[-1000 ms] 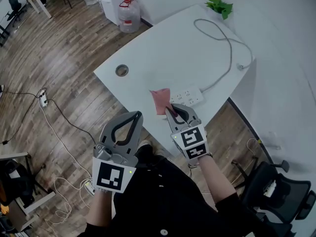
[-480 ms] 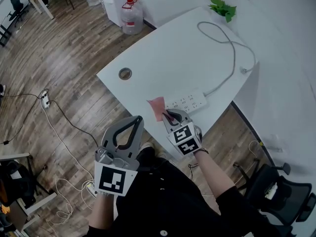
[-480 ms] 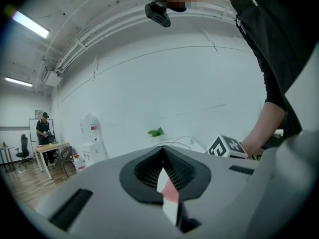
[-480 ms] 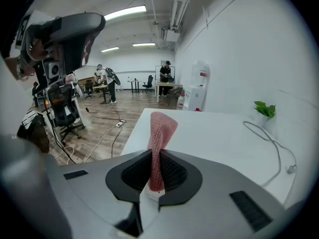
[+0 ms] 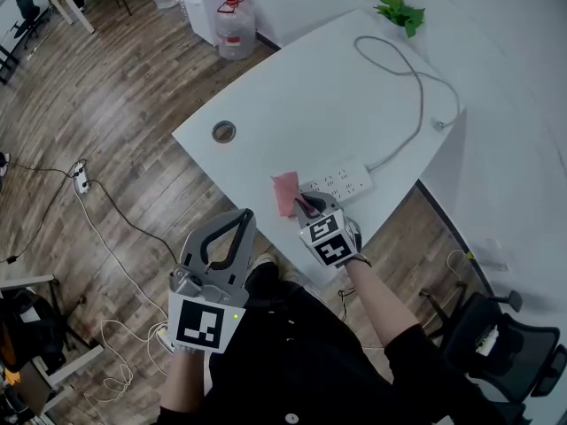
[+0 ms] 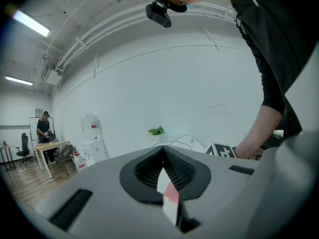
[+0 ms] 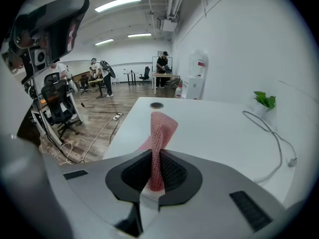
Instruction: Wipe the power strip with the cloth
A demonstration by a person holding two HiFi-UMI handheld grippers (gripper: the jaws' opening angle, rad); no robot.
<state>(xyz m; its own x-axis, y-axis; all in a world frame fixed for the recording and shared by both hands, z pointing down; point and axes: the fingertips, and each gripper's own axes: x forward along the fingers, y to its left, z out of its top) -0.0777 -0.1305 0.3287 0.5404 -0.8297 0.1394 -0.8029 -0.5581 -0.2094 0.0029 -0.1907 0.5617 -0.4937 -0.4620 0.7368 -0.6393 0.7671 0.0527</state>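
Note:
The white power strip (image 5: 342,181) lies near the table's front edge, and its grey cable (image 5: 415,82) loops toward the back. A pink mesh cloth (image 5: 285,193) sits just left of the strip. My right gripper (image 5: 307,205) is shut on the cloth's near end. In the right gripper view the cloth (image 7: 160,128) stands up out of the right gripper (image 7: 158,172) and folds over toward the table; the strip is hidden below. My left gripper (image 5: 239,220) hangs off the table over the floor. The left gripper (image 6: 163,178) is shut on nothing.
On the white table (image 5: 301,96) are a round cable hole (image 5: 223,132) and a small green plant (image 5: 400,11) at the far corner. A water bottle (image 5: 235,25) stands on the floor behind. An office chair (image 5: 500,339) is at the right. A floor socket with cables (image 5: 79,177) is at the left.
My right gripper has moved forward and lower over the table's edge with the cloth, which now looks narrower and bunched. The left gripper has hardly moved.

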